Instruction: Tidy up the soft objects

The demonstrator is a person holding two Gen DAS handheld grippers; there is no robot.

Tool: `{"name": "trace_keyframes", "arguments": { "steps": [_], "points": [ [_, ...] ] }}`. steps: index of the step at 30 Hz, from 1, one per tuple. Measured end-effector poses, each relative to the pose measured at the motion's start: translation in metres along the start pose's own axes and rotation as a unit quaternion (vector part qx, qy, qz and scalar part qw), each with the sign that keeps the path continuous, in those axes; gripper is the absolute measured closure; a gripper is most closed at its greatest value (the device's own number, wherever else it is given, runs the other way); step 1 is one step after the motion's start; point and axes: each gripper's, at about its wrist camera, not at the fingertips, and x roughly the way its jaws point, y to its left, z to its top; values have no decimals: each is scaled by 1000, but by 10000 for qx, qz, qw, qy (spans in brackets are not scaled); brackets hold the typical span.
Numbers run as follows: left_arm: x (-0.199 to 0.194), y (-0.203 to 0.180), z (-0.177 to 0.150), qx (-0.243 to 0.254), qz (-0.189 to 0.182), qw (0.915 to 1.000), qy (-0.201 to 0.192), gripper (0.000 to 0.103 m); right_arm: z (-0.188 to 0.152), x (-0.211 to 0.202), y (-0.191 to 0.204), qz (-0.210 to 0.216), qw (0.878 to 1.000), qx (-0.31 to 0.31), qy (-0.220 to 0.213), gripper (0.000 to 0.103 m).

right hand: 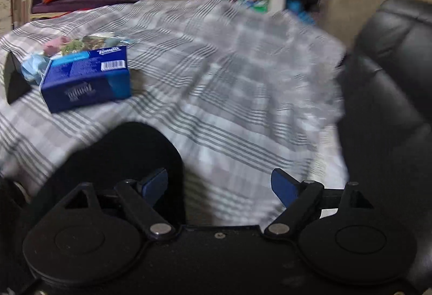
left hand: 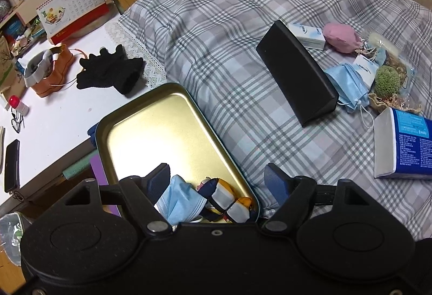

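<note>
An open gold tin (left hand: 151, 133) lies at the bed's near edge. In its near end lie a crumpled blue face mask (left hand: 179, 200) and a folded colourful cloth (left hand: 229, 203). My left gripper (left hand: 217, 181) hovers over that end, open, its pads clear of both. Farther right on the plaid cover are a pile of blue masks (left hand: 348, 84), a pink pouch (left hand: 341, 37) and a green fuzzy ball (left hand: 387, 80). Black gloves (left hand: 110, 73) rest on the white table. My right gripper (right hand: 219, 184) is open and empty above bare plaid cover, with the blue tissue pack (right hand: 86, 79) far to its left.
A long black case (left hand: 294, 70) lies between the tin and the mask pile. A small white box (left hand: 307, 35) sits behind it. A desk calendar (left hand: 73, 6) and clutter fill the table's far side. A black leather chair (right hand: 386, 106) borders the bed at the right.
</note>
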Motion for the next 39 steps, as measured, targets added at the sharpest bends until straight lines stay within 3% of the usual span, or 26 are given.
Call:
{"name": "trace_keyframes", "arguments": {
  "steps": [2,6,9,12,17,28,33,39],
  "points": [
    [3,1,-1,-35,17,10000,40,30,-20,-14,1,-171,9997,39,-139,18],
    [4,3,-3,-15,-69,10000,41,30,-52,-43,15,-100,9985,-53,-543,13],
    [0,6,-5,-70,-41,9999,-60,30,-76,-57,30,-593,9914,-403,-1093,10],
    [0,10,-9,-163,-121,9998,-91,30,-90,-62,21,-888,9867,-166,-1354,6],
    [8,12,-17,-247,-159,9996,-15,30,-88,-35,5,-695,9955,223,-609,5],
    [3,16,-20,-288,-197,9993,-112,30,-91,-36,7,-755,9938,448,-681,6],
    [6,17,-22,-257,-204,9994,-112,30,-86,-39,8,-725,9956,290,-514,6],
    [7,17,-18,-158,-157,9997,-141,30,-39,-15,-30,-285,9937,901,602,9]
  ]
}}
